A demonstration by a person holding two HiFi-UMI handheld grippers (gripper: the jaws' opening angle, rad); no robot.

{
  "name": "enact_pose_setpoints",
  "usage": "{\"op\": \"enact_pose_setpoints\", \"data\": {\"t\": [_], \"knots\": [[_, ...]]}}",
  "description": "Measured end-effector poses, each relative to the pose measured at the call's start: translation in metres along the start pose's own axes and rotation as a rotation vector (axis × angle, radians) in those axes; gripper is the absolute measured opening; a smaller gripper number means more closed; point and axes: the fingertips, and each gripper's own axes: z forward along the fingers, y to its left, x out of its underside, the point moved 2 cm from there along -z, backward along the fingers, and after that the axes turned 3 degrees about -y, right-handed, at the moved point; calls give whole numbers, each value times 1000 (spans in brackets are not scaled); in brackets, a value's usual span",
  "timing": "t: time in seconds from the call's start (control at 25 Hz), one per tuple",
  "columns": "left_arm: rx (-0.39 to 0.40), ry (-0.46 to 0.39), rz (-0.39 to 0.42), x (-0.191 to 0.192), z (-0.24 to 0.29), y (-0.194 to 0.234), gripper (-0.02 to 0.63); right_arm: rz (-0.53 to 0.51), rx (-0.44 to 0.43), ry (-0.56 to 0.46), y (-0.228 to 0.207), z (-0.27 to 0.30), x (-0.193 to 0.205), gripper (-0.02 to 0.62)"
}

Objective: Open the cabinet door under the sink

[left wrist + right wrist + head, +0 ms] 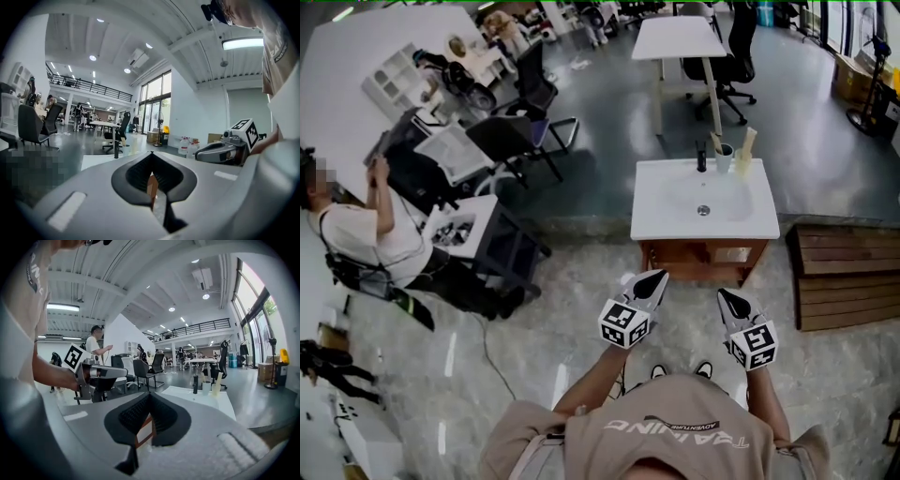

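Fig.: L gripper (652, 279) and R gripper (729, 300) held side by side, approx. level, each w/ jaws closed, empty. Cabinet door (703, 255) ahead of both tips, under sink (670, 220), apart from them.

Grey polished floor (609, 112), white table (680, 37), black office chairs (729, 56), wooden pallet (848, 277), tall windows (154, 103)

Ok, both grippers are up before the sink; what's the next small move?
Probably lower the right gripper toward the wooden cabinet front and open its jaws: both it and the left gripper are shut, empty and short of the cabinet.
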Motion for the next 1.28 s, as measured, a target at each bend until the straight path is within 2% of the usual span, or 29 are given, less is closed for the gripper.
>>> {"op": "enact_pose_setpoints", "data": {"t": [0.28,0.64,0.96,1.28], "knots": [[17,-3,-29,7,-7,2,17,-28,84,-7,-10,1,-11,2],[-50,6,-8,-1,-23,23,17,-66,74,-27,8,16,-21,2],[-14,48,2,8,-20,15,17,-79,82,-40,6,17,-27,2],[10,54,4,11,-21,4,17,-89,64,-34,9,17,-26,2]]}}
